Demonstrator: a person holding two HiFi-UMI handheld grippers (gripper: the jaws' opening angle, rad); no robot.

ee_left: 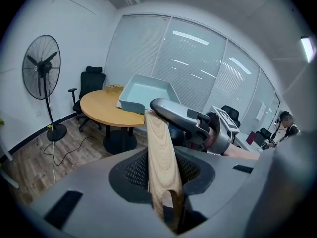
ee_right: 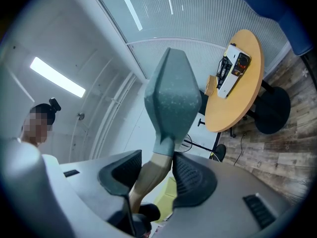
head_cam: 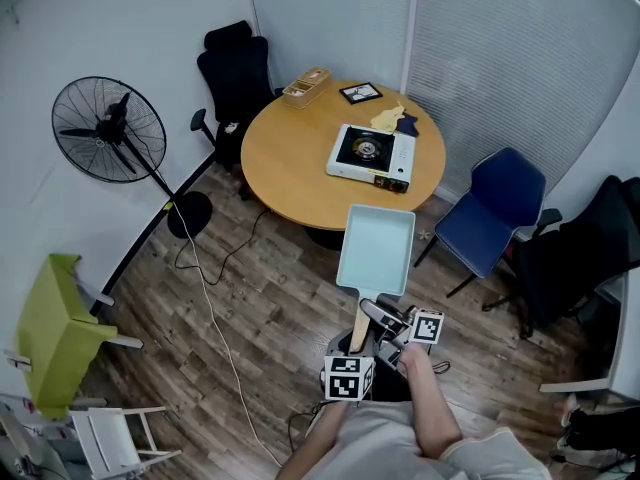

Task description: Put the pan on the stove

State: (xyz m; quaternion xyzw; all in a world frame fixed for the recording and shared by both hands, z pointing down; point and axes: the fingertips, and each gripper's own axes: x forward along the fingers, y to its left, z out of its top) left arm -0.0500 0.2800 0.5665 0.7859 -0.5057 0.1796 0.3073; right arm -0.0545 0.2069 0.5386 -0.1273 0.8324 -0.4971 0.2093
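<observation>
Round table (head_cam: 285, 163) ahead: left gripper (ee_left: 161, 168) and right gripper (ee_right: 156, 171) both clamp the wooden handle (ee_left: 159, 143) of the pan (head_cam: 377, 248); kept level, it should land squarely on the stove (head_cam: 372, 156).

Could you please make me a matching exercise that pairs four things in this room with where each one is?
Things:
1. pan
2. stove
3. fan
4. blue chair

Places:
A. on the round table
B. standing on the wooden floor, left of the table in the head view
C. held in the air by its handle
D. right of the table in the head view

Pairs: 1-C, 2-A, 3-B, 4-D
</observation>
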